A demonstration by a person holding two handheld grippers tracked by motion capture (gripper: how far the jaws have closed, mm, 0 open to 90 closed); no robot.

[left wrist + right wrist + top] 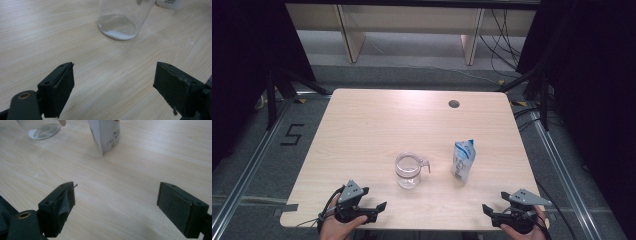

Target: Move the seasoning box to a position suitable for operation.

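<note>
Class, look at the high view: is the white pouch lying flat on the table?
No, the white pouch stands upright on the table, right of the glass mug.

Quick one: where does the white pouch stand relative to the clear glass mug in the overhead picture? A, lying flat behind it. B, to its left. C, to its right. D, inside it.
C: in the high view the white pouch stands upright on the table, apart from the clear glass mug and to its right.

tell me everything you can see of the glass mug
The mug is clear glass with a small handle on its right in the high view. It stands upright near the table's middle front, left of the pouch and apart from it. A little white powder or residue lies on its bottom. Nothing but the table touches it.
</note>
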